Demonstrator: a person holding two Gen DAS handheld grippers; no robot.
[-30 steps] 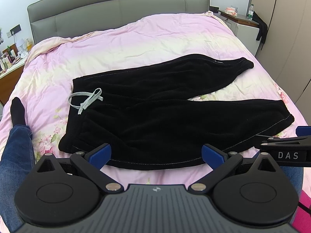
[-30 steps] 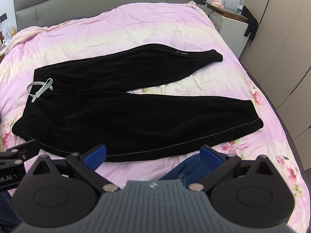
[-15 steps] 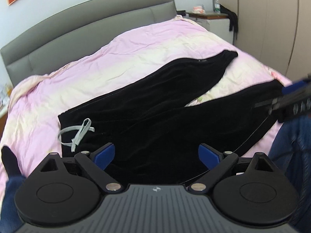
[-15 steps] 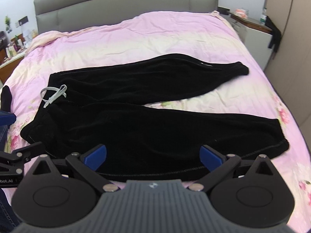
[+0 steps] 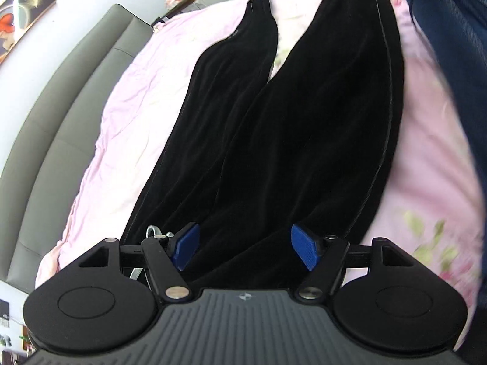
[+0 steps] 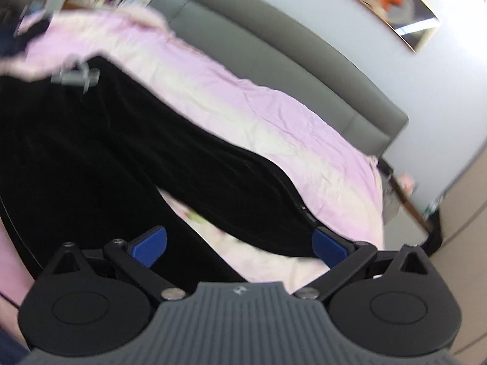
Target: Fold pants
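Pants (image 5: 304,115) lie flat and black on the pink quilt (image 5: 127,97), legs splayed in a V toward the top of the left view, drawstring (image 5: 152,230) peeking at lower left. Left gripper (image 5: 245,249) hovers over the waistband, fingers spread wide, gripping nothing. Right gripper (image 6: 240,245) hangs at the cuff end, fingers likewise released, the view smeared. Risk: a pinch from this angle could catch only the top layer, or snag quilt with it, and the fold drags crooked. That loose drawstring could tangle too.
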